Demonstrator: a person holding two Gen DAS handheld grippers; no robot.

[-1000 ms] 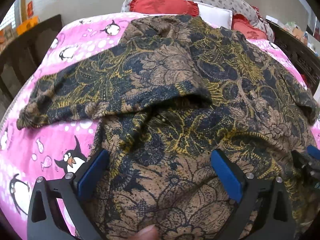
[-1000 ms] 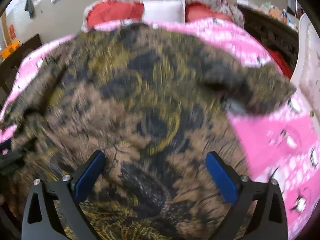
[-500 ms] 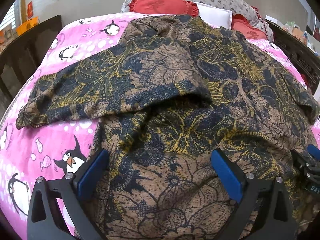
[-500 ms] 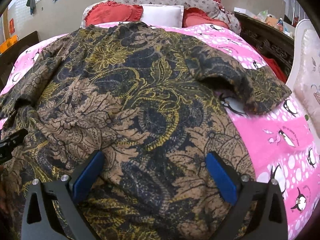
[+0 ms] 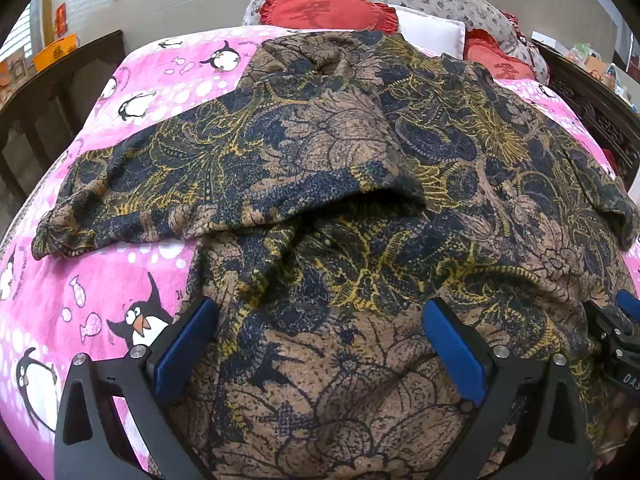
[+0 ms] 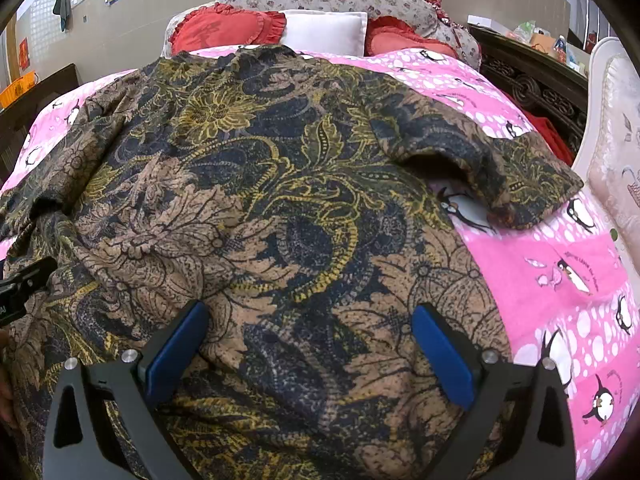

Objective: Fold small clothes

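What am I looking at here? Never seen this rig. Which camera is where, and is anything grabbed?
There is no robot arm. A person holds a two-finger gripper in each hand, and each gripper carries a fisheye camera looking forward along its blue-padded fingers.

The left wrist view shows the left gripper; the right wrist view shows the right gripper. Each also peeks into the other's picture at the edge.

On the pink penguin-print blanket lies a brown, navy and yellow floral short-sleeved shirt, spread out with its hem toward the cameras. One sleeve lies out flat on the left side, the other sleeve on the right. At the far end are red ruffled cushions and a white pillow.

Both grippers are open, jaws wide above the shirt's lower part. Nothing is held.
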